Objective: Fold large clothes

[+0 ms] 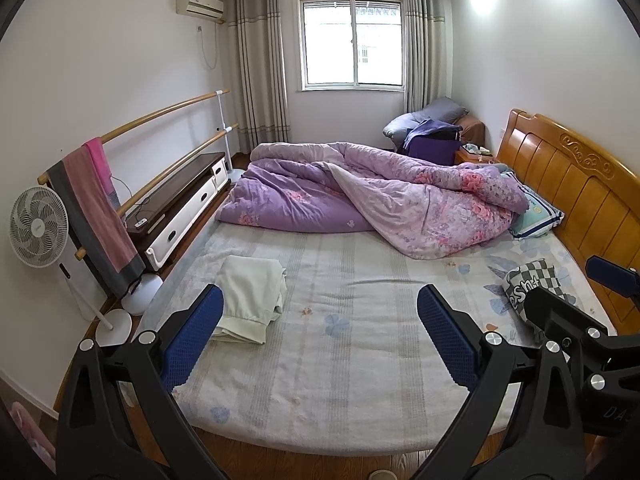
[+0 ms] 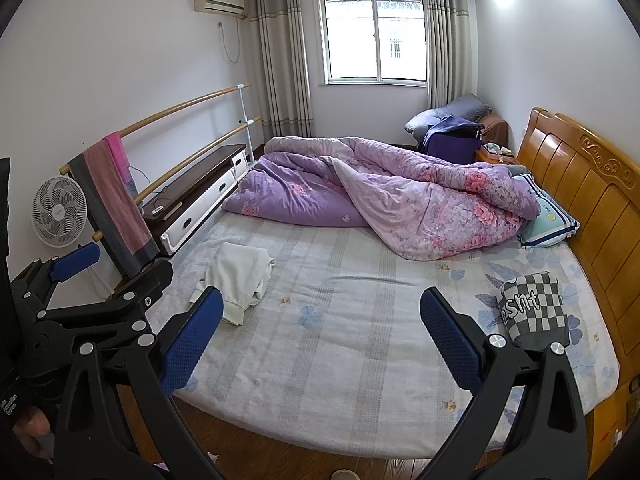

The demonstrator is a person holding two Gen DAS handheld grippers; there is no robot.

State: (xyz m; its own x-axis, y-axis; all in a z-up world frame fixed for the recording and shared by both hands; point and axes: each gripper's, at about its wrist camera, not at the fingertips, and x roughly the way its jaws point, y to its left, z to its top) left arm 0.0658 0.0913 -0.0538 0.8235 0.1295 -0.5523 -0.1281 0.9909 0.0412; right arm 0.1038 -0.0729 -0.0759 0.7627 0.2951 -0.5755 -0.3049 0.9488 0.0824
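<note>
The left tongs (image 1: 320, 338) hang wide open over the near edge of the bed (image 1: 344, 360), blue pads (image 1: 192, 338) apart, nothing between them. The right tongs (image 2: 322, 340) are spread just as wide and hold nothing either; they sit beside the left ones, each showing at the edge of the other's view. A cream garment (image 1: 250, 298), roughly folded, lies on the sheet toward the left side of the bed, just ahead of the left tongs. A checkered cloth (image 2: 534, 310) with lettering rests on the right side, near the headboard (image 2: 592, 200). Across the far half of the bed sprawls a rumpled purple quilt (image 1: 376, 192), one end over a pillow (image 1: 536, 210). Left of the bed stand a fan (image 1: 38, 226) and a towel (image 1: 100, 208) draped on wooden rails.
</note>
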